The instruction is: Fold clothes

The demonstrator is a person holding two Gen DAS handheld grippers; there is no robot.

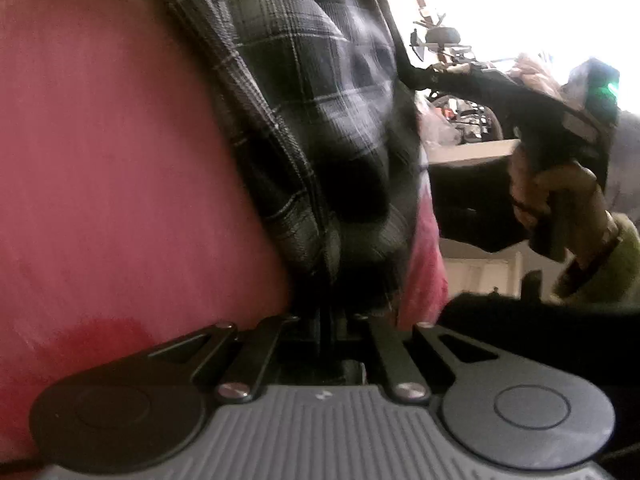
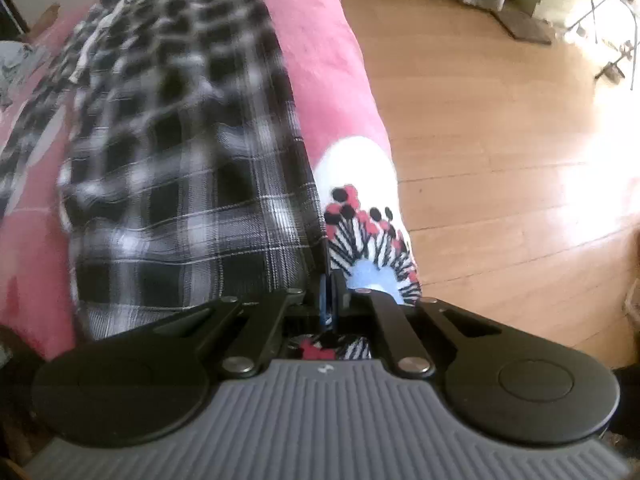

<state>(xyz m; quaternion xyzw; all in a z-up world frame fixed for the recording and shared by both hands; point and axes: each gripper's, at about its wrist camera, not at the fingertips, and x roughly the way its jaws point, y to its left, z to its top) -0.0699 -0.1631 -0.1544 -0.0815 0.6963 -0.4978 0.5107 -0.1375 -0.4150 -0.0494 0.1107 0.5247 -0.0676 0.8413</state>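
Both grippers' fingers clenched on the black-and-white checked cloth garment, left gripper and right gripper, spread on the pink bed cover; could slip out if tugged too hard.

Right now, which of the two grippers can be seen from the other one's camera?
The right gripper, held by a hand, appears in the left camera; the right camera shows only plaid cloth.

A home bedroom is suggested — a bed covered by a pink printed blanket, wooden plank flooring, household clutter behind.
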